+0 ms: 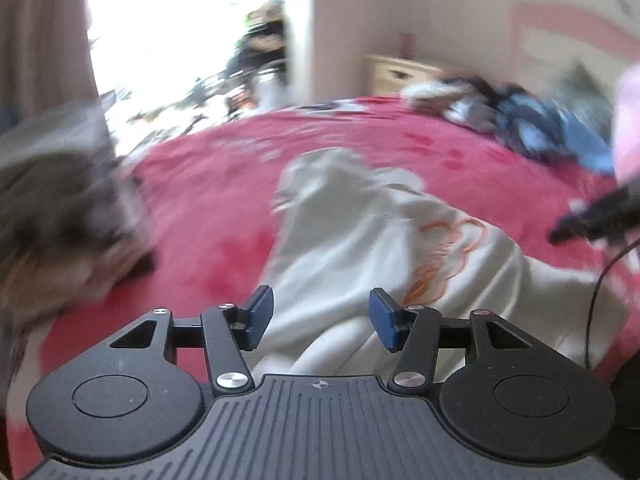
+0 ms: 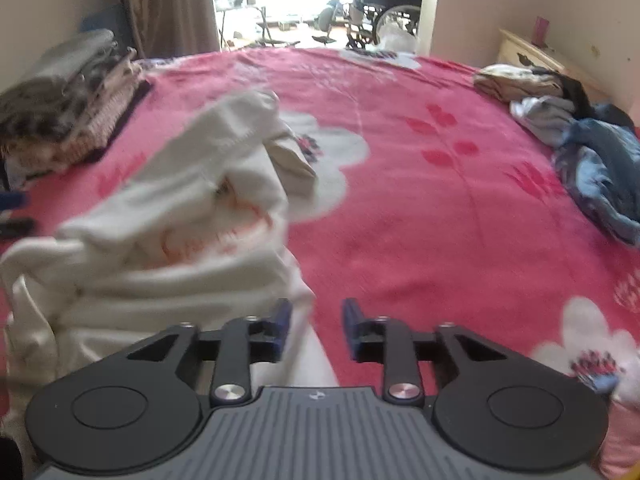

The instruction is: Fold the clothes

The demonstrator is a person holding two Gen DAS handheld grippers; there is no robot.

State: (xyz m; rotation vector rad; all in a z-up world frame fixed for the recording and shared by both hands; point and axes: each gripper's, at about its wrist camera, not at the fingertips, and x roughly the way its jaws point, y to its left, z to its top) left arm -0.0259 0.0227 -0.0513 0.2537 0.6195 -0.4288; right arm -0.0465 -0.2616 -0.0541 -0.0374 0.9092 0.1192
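A crumpled white garment (image 1: pixel 360 232) with an orange print lies on the red flowered bedspread (image 1: pixel 200 208). My left gripper (image 1: pixel 322 314) hovers over its near part, open, with its blue pads apart and not pressing on the cloth. In the right wrist view the same white garment (image 2: pixel 180 240) is bunched at the left. My right gripper (image 2: pixel 316 324) is open above the garment's right edge, holding nothing. The right gripper's dark body (image 1: pixel 592 220) shows blurred at the right edge of the left wrist view, below a pink sleeve (image 1: pixel 628 120).
A stack of folded clothes (image 2: pixel 68 96) sits at the bed's left edge. A heap of loose blue, grey and beige clothes (image 2: pixel 580 128) lies at the far right. Beyond the bedspread (image 2: pixel 440 200) are a nightstand (image 2: pixel 528 52), a curtain and a wheelchair (image 2: pixel 384 4).
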